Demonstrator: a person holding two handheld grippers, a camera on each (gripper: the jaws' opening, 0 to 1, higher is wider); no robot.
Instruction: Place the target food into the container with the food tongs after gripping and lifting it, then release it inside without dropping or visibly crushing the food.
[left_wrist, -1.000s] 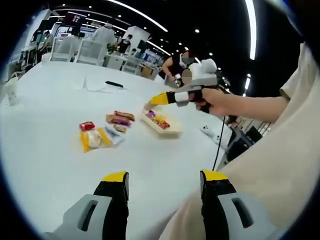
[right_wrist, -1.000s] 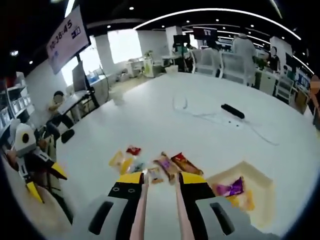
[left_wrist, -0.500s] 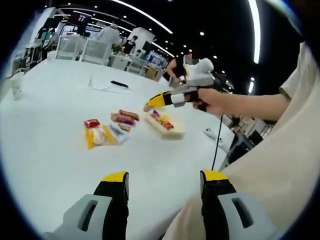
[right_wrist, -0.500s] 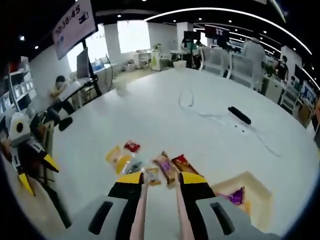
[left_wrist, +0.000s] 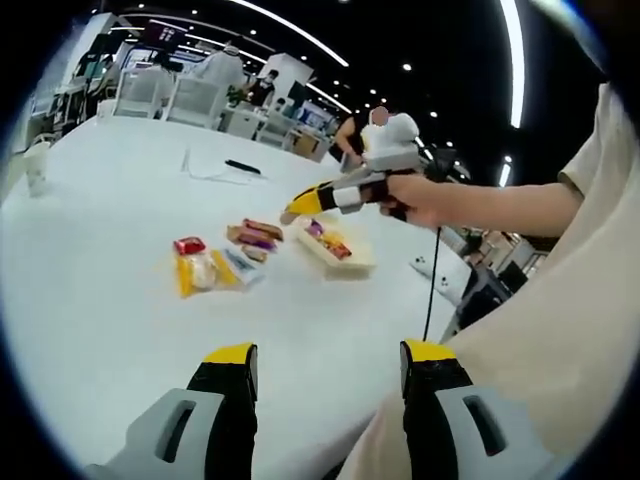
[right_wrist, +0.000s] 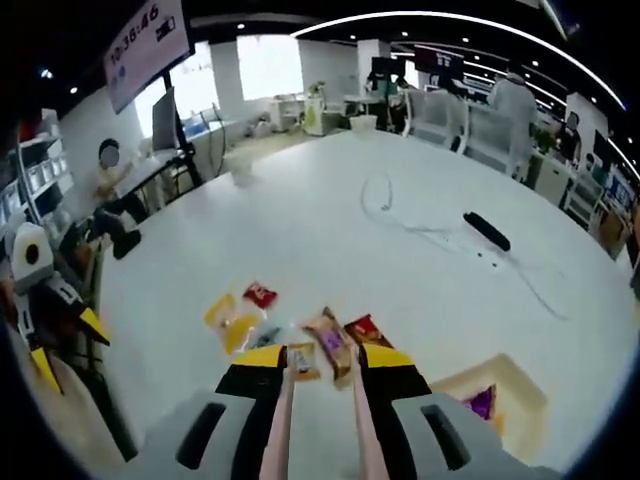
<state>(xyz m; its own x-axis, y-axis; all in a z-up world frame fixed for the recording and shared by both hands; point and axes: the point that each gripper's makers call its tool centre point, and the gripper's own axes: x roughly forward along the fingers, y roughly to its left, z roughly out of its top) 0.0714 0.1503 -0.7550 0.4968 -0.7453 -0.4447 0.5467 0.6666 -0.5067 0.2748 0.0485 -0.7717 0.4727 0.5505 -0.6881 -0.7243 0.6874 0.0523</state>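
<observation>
Over the last second the right gripper (right_wrist: 318, 362), jaws clamped on the food tongs (right_wrist: 316, 420), has drawn nearer the snack packets (right_wrist: 330, 345) lying at 10 o'clock from the container (right_wrist: 520, 385); left gripper (left_wrist: 325, 358) jaws gape, empty.

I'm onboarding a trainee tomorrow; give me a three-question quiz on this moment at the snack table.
1. True or false: the right gripper holds pink tongs between its jaws.
2. Multiple choice: the tray is (A) bare, (B) holding some snack packs, (C) upside down.
3. Fill in: in the left gripper view, the loose snacks lie on the white ____, beside the tray.

Key: 1 true. 2 B, colourful packs lie in it. 3 table. The left gripper is open, holding nothing.
</observation>
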